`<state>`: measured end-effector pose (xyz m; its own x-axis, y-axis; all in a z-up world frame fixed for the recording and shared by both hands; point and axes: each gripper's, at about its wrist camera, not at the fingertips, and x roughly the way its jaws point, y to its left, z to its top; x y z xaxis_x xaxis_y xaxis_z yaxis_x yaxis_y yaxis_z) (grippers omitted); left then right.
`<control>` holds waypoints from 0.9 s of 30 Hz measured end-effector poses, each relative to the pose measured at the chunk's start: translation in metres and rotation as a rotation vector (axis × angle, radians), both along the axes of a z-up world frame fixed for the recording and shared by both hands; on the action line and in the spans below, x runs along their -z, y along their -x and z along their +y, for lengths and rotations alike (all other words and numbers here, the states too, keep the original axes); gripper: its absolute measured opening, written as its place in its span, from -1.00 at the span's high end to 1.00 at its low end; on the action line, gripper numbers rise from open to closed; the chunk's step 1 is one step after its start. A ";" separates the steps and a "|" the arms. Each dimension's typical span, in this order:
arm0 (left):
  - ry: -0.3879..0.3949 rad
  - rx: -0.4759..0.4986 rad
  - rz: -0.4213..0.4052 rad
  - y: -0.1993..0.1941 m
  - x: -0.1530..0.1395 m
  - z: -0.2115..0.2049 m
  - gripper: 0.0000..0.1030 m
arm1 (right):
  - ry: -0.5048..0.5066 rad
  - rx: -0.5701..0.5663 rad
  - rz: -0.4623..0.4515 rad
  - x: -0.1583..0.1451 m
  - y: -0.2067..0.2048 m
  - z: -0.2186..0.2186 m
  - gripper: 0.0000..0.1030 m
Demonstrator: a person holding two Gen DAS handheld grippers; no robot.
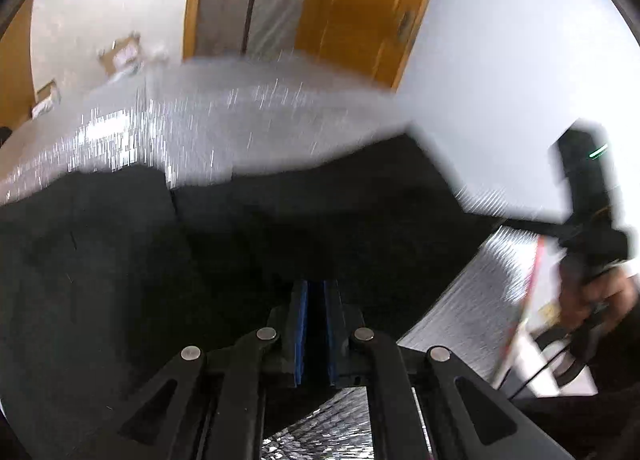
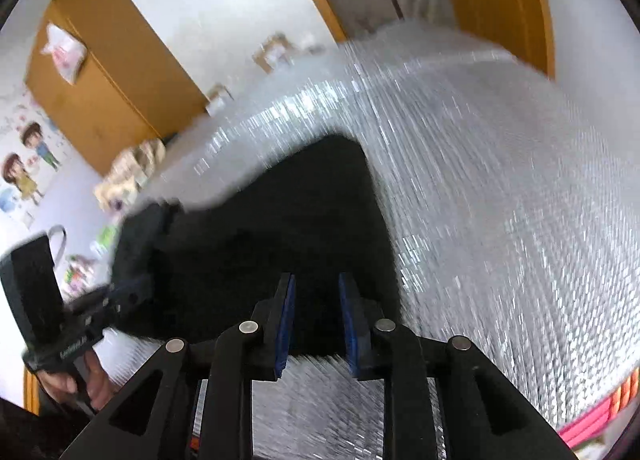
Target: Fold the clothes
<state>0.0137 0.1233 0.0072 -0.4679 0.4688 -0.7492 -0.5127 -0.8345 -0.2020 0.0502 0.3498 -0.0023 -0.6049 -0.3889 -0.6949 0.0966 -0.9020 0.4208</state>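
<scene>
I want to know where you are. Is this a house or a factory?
Probably a room in a home: there's a wooden wardrobe, cartoon children stickers on the wall, and a wooden door. Black clothing lies on a shiny silver mat.

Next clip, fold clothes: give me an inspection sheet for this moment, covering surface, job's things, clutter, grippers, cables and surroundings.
Surface: silver textured mat, heavily motion-blurred.
Job's things: black garment spread on the mat; its exact shape is unclear.
Clutter: small cardboard boxes at the mat's far edge.
Grippers: left gripper shut on the garment's edge; right gripper has its jaws apart with cloth between them, grip unclear.
Cables: thin black cable below the person's hand at the left view's right edge.
Surroundings: wooden door, orange cabinet, cartoon wall stickers.
</scene>
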 end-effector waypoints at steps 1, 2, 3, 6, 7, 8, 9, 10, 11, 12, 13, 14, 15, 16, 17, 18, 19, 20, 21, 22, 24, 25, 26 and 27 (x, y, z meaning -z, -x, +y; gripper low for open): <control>-0.010 0.001 0.025 -0.004 -0.002 -0.001 0.87 | 0.001 -0.002 0.013 -0.002 -0.002 0.002 0.57; -0.009 0.008 0.020 -0.006 -0.002 -0.002 0.87 | -0.004 -0.004 0.011 -0.004 -0.002 0.003 0.57; -0.009 0.009 0.014 -0.008 -0.002 -0.005 0.87 | -0.008 -0.005 0.015 -0.006 -0.002 0.004 0.57; -0.048 -0.007 -0.005 -0.010 -0.003 -0.015 0.87 | -0.022 -0.008 0.044 -0.012 0.002 0.000 0.56; -0.061 -0.015 -0.011 -0.011 -0.004 -0.018 0.87 | -0.023 -0.013 0.056 -0.014 0.003 -0.002 0.55; -0.068 -0.022 -0.011 -0.012 -0.006 -0.019 0.87 | -0.021 -0.025 0.071 -0.018 0.006 -0.006 0.54; -0.083 -0.031 0.000 -0.012 -0.012 -0.020 0.87 | -0.020 -0.038 0.085 -0.022 0.009 -0.010 0.54; -0.098 -0.032 0.015 -0.012 -0.016 -0.020 0.87 | -0.022 -0.055 0.096 -0.024 0.014 -0.016 0.54; -0.109 -0.031 0.030 -0.013 -0.020 -0.020 0.87 | -0.024 -0.074 0.106 -0.026 0.018 -0.022 0.54; -0.119 -0.030 0.044 -0.014 -0.024 -0.020 0.87 | -0.026 -0.093 0.116 -0.029 0.023 -0.028 0.54; -0.104 -0.035 0.033 -0.010 -0.020 -0.017 0.87 | -0.029 -0.114 0.124 -0.032 0.027 -0.034 0.54; -0.089 -0.041 0.020 -0.006 -0.016 -0.015 0.87 | -0.039 -0.139 0.128 -0.033 0.033 -0.042 0.53; -0.073 -0.046 0.007 -0.002 -0.013 -0.012 0.87 | -0.054 -0.168 0.129 -0.034 0.040 -0.052 0.53; -0.057 -0.052 -0.005 0.002 -0.009 -0.010 0.87 | -0.074 -0.192 0.127 -0.033 0.046 -0.061 0.52; -0.047 -0.053 -0.023 0.004 -0.003 -0.009 0.87 | -0.097 -0.221 0.123 -0.031 0.052 -0.070 0.52; -0.061 -0.051 -0.006 0.001 -0.003 -0.011 0.87 | -0.119 -0.248 0.119 -0.029 0.057 -0.079 0.52; -0.062 -0.047 -0.005 0.000 -0.003 -0.012 0.87 | -0.137 -0.267 0.112 -0.026 0.061 -0.085 0.52; -0.065 -0.042 -0.005 -0.001 -0.003 -0.013 0.87 | -0.155 -0.287 0.106 -0.022 0.065 -0.092 0.52; -0.068 -0.037 -0.006 -0.001 -0.002 -0.014 0.87 | -0.174 -0.306 0.100 -0.019 0.070 -0.098 0.52; -0.071 -0.032 -0.006 -0.002 -0.001 -0.016 0.87 | -0.192 -0.326 0.094 -0.016 0.074 -0.105 0.52; -0.072 -0.029 -0.003 -0.003 -0.001 -0.015 0.86 | -0.228 -0.365 0.081 -0.010 0.082 -0.117 0.52; -0.073 -0.027 -0.001 -0.003 -0.001 -0.015 0.86 | -0.247 -0.384 0.075 -0.007 0.086 -0.124 0.52; -0.073 -0.026 0.001 -0.003 -0.001 -0.015 0.87 | -0.258 -0.396 0.069 -0.004 0.090 -0.128 0.52; -0.075 -0.025 0.002 -0.004 -0.001 -0.015 0.86 | -0.245 -0.385 0.064 -0.004 0.094 -0.127 0.52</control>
<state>0.0174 0.1080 0.0082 -0.4813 0.5115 -0.7118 -0.4924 -0.8296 -0.2632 -0.0443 0.2229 0.0016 -0.4931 -0.4228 -0.7603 0.4632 -0.8674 0.1819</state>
